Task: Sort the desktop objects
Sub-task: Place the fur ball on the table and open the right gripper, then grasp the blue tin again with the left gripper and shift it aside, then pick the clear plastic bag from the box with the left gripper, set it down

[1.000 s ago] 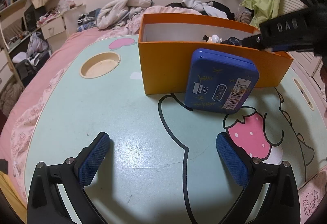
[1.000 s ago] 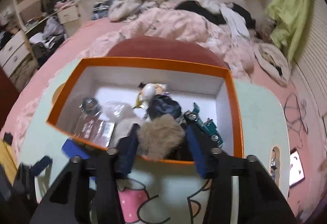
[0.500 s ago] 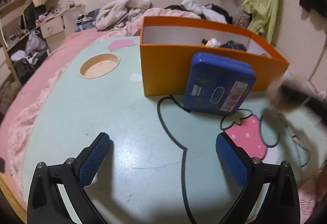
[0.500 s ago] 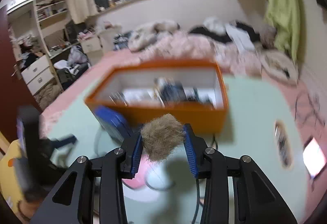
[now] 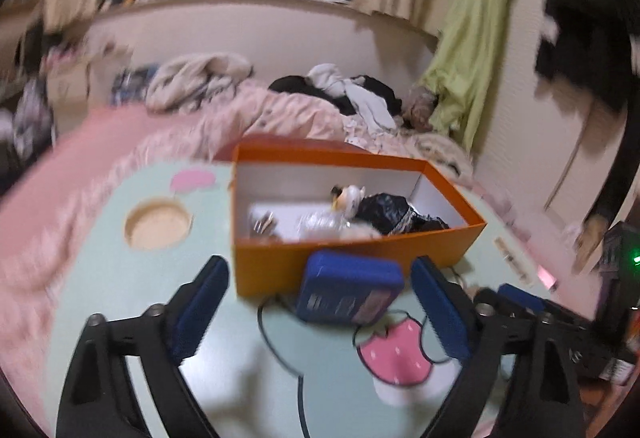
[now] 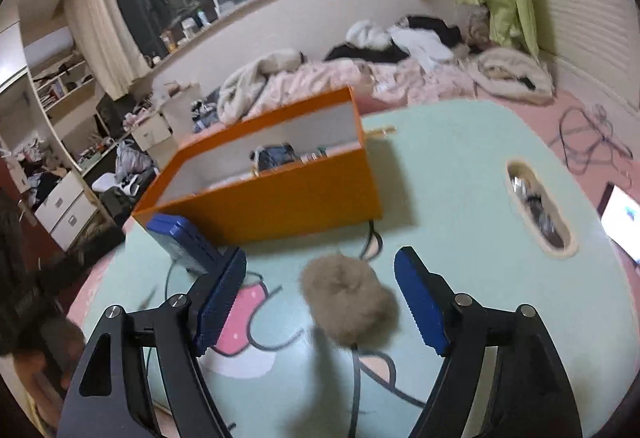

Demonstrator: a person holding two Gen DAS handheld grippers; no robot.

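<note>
Mint tabletop (image 6: 460, 166): R tongs (image 6: 320, 302) just opening, astride fur pom (image 6: 348, 304).

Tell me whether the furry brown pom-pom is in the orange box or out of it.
Out. The furry brown pom-pom lies on the table in front of the orange box, between the open pads of the right tool, touching neither.

A fluffy brown fur ball (image 6: 349, 304), matt orange cardboard box (image 6: 280, 198) and smooth, slightly glossy table (image 6: 460, 174) are seen
</note>
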